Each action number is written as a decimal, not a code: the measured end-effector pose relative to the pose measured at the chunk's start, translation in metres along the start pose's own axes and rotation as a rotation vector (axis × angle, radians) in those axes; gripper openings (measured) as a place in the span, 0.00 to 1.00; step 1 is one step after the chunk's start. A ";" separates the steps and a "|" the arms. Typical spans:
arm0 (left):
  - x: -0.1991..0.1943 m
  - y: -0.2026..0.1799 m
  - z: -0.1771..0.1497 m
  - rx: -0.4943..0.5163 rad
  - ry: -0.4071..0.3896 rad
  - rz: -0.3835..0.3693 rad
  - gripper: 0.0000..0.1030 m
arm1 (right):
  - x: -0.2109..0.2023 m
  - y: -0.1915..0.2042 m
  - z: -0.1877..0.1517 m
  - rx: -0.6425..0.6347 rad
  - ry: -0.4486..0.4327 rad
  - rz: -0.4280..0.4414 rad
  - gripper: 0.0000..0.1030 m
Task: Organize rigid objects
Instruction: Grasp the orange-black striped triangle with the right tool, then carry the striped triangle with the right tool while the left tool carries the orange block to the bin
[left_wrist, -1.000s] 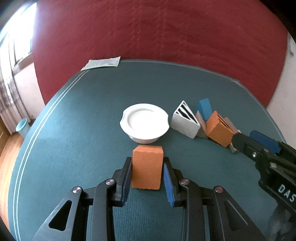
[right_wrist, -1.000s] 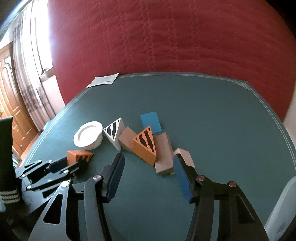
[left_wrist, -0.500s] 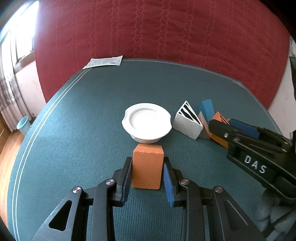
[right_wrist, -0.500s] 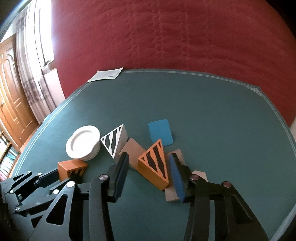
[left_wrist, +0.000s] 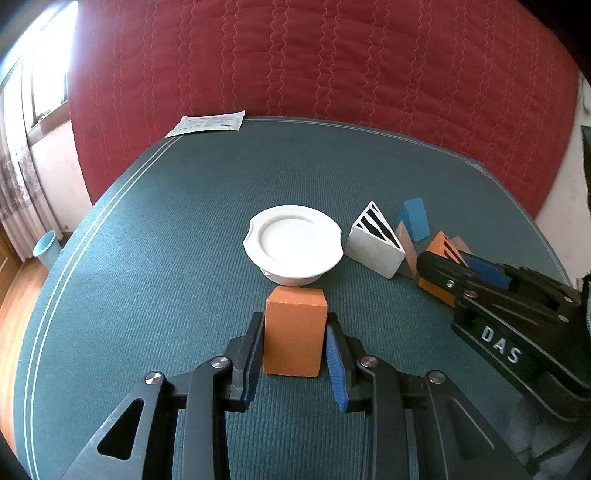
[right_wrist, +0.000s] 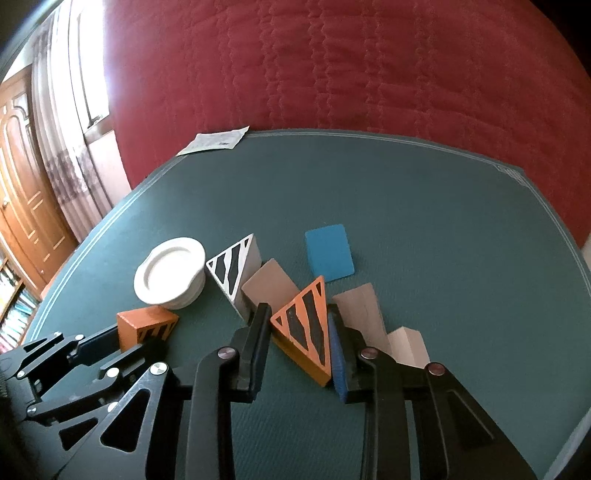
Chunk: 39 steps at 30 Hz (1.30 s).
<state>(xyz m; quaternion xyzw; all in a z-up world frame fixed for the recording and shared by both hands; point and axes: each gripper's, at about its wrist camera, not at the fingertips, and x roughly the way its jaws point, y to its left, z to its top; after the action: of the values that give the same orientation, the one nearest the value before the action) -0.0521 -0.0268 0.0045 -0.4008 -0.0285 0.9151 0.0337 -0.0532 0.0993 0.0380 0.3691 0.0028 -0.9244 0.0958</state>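
- The green worktop (left_wrist: 155, 236) fills most of both views, with a red quilted cover (left_wrist: 332, 66) behind its far edge.
- A printed paper sheet (left_wrist: 207, 123) lies at the worktop's far edge, about 11 o'clock in the left wrist view.
- The left claw (left_wrist: 294, 345) is clenched on an orange block (left_wrist: 294, 332), its pads pressed to the block's two sides; the block stands on the worktop just near of centre.
- The right claw (right_wrist: 299, 341) grips an orange striped wedge (right_wrist: 306, 326) (black stripes on its triangular face), both pads against it, at 6 o'clock from the centre of the right wrist view.
- A white plate (left_wrist: 293, 243) sits upside-down-looking on a raised foot near the centre of the left view, just beyond the orange block at 12 o'clock from it.
- A white striped wedge (left_wrist: 375, 240) stands at 3 o'clock from the plate, close beside it.
- A blue wedge (right_wrist: 329, 253) lies at 12 o'clock from the orange striped wedge, a little apart.
- Tan wedges (right_wrist: 269, 284) crowd between the white and orange striped pieces; more lie at the right claw's 3 o'clock side.
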 end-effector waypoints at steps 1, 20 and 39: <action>0.000 0.000 0.000 0.000 0.000 0.000 0.32 | -0.002 0.000 0.000 0.004 -0.003 0.002 0.30; -0.004 -0.005 0.002 0.022 -0.005 -0.023 0.32 | -0.047 -0.006 -0.030 0.083 -0.053 0.002 0.30; -0.016 -0.026 -0.002 0.079 -0.036 -0.071 0.30 | -0.097 -0.021 -0.054 0.129 -0.104 -0.041 0.29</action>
<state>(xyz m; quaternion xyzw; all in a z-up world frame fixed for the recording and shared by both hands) -0.0388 -0.0025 0.0163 -0.3816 -0.0071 0.9207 0.0816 0.0484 0.1411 0.0634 0.3257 -0.0540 -0.9424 0.0529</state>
